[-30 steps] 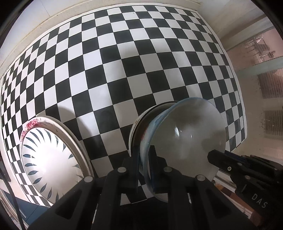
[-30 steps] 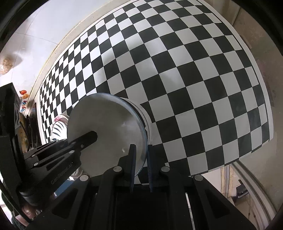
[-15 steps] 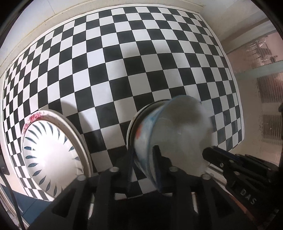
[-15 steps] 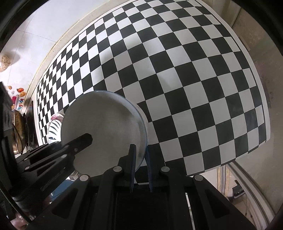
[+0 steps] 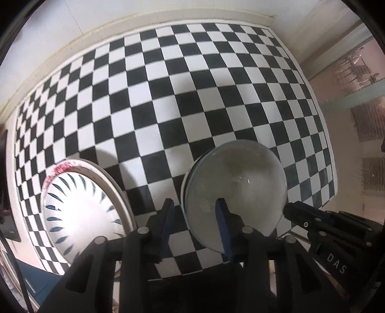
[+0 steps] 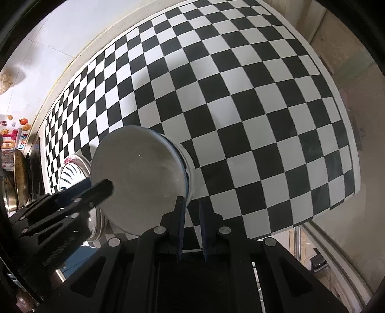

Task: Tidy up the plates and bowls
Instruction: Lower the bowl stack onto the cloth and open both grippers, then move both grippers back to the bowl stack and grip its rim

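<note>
A grey bowl [image 5: 235,190] sits nested in a stack of bowls on the checkered tabletop [image 5: 168,84]; it also shows in the right wrist view [image 6: 142,175]. My left gripper [image 5: 195,226] is open, its jaws on either side of the bowl's near rim without pinching it. My right gripper [image 6: 191,214] is shut and empty just beside the stack's right edge. A white plate with blue leaf marks [image 5: 79,211] lies to the left of the stack and shows in the right wrist view [image 6: 72,173].
The checkered table's near edge [image 6: 300,224] drops to the floor at the right. Pans and kitchenware [image 6: 19,173] stand at the far left. A wall [image 5: 72,21] runs behind the table.
My left gripper has opened and let go of the bowl's rim. The bowl has settled down onto the stack. My right gripper has let go of the rim and sits beside it.
</note>
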### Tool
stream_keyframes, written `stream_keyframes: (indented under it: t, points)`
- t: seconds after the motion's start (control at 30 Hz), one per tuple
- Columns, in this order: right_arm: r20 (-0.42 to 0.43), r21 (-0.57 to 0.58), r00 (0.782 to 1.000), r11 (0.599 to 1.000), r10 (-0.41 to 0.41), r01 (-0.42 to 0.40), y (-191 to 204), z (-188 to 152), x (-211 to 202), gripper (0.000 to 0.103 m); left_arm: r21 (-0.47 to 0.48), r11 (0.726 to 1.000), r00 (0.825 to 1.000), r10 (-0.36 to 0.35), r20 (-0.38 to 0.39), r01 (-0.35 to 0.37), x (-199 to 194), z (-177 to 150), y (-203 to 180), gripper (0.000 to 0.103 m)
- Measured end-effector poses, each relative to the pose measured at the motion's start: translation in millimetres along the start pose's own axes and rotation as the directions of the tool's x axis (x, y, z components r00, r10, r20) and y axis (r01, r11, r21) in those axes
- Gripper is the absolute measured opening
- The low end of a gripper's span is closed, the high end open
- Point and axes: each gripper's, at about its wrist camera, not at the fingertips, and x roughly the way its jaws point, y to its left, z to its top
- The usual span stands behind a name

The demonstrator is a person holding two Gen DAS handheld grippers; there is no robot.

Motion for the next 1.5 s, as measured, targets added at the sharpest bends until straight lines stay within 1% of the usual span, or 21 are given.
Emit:
stream_keyframes:
  t: [0.07,0.1,0.13,0.2,0.23,0.27,0.33,0.43,0.53,0.7,0.83,0.9,0.93,0.97,1.0,1.2,1.3,1.4,1.47,1.5]
  points:
    - [0.01,0.005,1.0,1.0,-0.01,0.01,-2,-2,-3,0.014,0.006,1.0,1.0,0.012,0.015,-0.012,-6,-1,1,0.036]
    - [0.013,-0.002,1.0,1.0,-0.019,0.019,-3,-3,-6,0.014,0.011,1.0,1.0,0.016,0.022,-0.017,-9,-2,1,0.042]
    - [0.02,-0.004,0.999,1.0,-0.026,0.026,-3,-4,-8,0.016,0.016,1.0,0.999,0.016,0.031,-0.017,-13,-3,1,0.047]
    - [0.045,-0.014,0.998,0.999,-0.038,0.039,-3,-7,-16,0.036,0.019,1.0,0.998,0.02,0.051,-0.021,-22,-5,2,0.049]
    - [0.058,-0.021,0.997,0.999,-0.043,0.044,-3,-9,-20,0.054,0.023,1.0,0.998,0.018,0.058,-0.02,-26,-6,2,0.05]
    - [0.077,-0.027,0.996,0.999,-0.044,0.046,-3,-11,-26,0.064,0.028,0.999,0.998,0.019,0.066,-0.021,-31,-7,1,0.05]
    - [0.113,-0.035,0.992,0.998,-0.057,0.061,0,-18,-42,0.065,0.04,0.999,0.996,0.018,0.086,-0.021,-45,-11,0,0.05]
    - [0.164,-0.044,0.985,0.998,-0.048,0.055,5,-30,-71,0.065,0.057,0.998,0.993,0.02,0.12,-0.027,-68,-18,-2,0.05]
    - [0.234,-0.074,0.971,0.995,-0.044,0.062,15,-47,-111,0.065,0.072,0.997,0.987,0.007,0.161,-0.018,-100,-30,-3,0.05]
    - [0.325,-0.102,0.945,0.991,-0.045,0.082,29,-72,-168,0.065,0.095,0.995,0.98,-0.012,0.199,-0.007,-137,-49,-2,0.05]
    - [0.372,-0.103,0.926,0.989,-0.064,0.11,38,-87,-195,0.065,0.103,0.995,0.976,-0.021,0.218,-0.001,-158,-61,-1,0.05]
    - [0.385,-0.103,0.921,0.988,-0.067,0.115,41,-93,-203,0.067,0.105,0.994,0.973,-0.026,0.231,0.002,-167,-66,-2,0.05]
    - [0.392,-0.102,0.917,0.988,-0.07,0.119,42,-96,-206,0.07,0.107,0.994,0.97,-0.03,0.241,0.004,-172,-69,-3,0.05]
    - [0.394,-0.103,0.916,0.987,-0.075,0.125,43,-98,-208,0.074,0.109,0.994,0.968,-0.027,0.25,-0.001,-175,-70,-4,0.05]
    - [0.395,-0.105,0.916,0.987,-0.074,0.125,45,-99,-208,0.074,0.112,0.994,0.966,-0.023,0.257,-0.006,-176,-71,-4,0.05]
    - [0.371,-0.105,0.926,0.987,-0.071,0.118,43,-95,-201,0.075,0.105,0.994,0.964,-0.035,0.262,0.007,-173,-71,-5,0.05]
    - [0.366,-0.091,0.928,0.99,-0.068,0.109,36,-87,-192,0.075,0.102,0.995,0.968,-0.036,0.248,0.011,-163,-66,-3,0.05]
    - [0.362,-0.061,0.93,0.995,-0.054,0.081,22,-74,-174,0.075,0.08,0.996,0.971,-0.066,0.23,0.049,-144,-54,4,0.05]
    - [0.353,-0.046,0.935,0.998,-0.029,0.048,11,-63,-155,0.075,0.039,0.996,0.975,-0.089,0.204,0.083,-126,-42,14,0.05]
    - [0.343,-0.04,0.939,0.999,-0.018,0.034,6,-57,-146,0.075,0.016,0.992,0.977,-0.124,0.174,0.123,-112,-34,19,0.05]
